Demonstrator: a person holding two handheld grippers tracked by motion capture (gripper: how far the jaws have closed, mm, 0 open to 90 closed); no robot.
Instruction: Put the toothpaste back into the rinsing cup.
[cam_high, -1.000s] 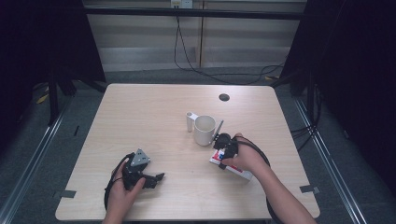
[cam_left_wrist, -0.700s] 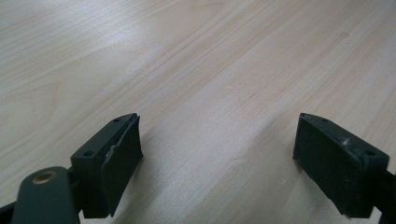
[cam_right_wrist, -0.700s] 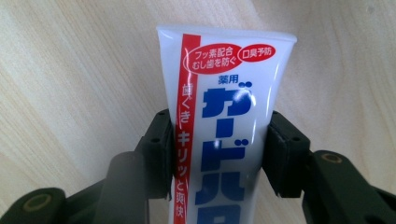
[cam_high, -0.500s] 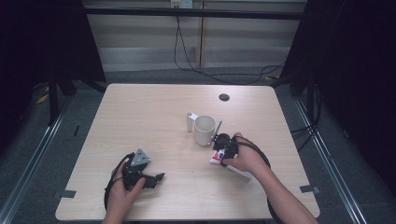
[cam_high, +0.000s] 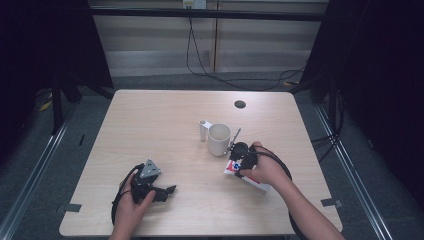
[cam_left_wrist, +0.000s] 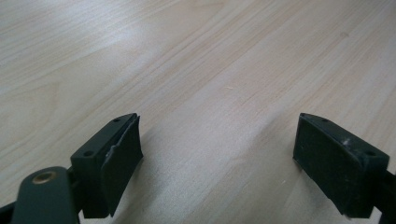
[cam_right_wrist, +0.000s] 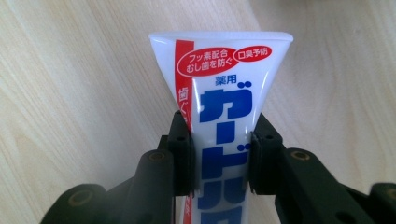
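The counter (cam_high: 165, 135) is a pale wood-grain laminate slab with rounded corners, smooth and faintly glossy, with a small dark round hole (cam_high: 240, 104) near its far edge. Near its middle stands a cream ceramic mug (cam_high: 219, 139), plain and cylindrical, its handle turned to the left. Just beside the mug, toward the near right, lies the toothpaste tube (cam_right_wrist: 224, 112): soft white plastic printed with blue and red Japanese lettering, flaring to a flat crimped end. The right claw (cam_right_wrist: 220, 156) has just been closing and now pinches the tube across its body, the hard black pads (cam_right_wrist: 184, 154) pressing both sides. So the grasp looks made, while lifting and placing the tube, perhaps into the mug, seem yet to come. The left claw (cam_left_wrist: 219, 158) rests spread over bare counter at the near left.
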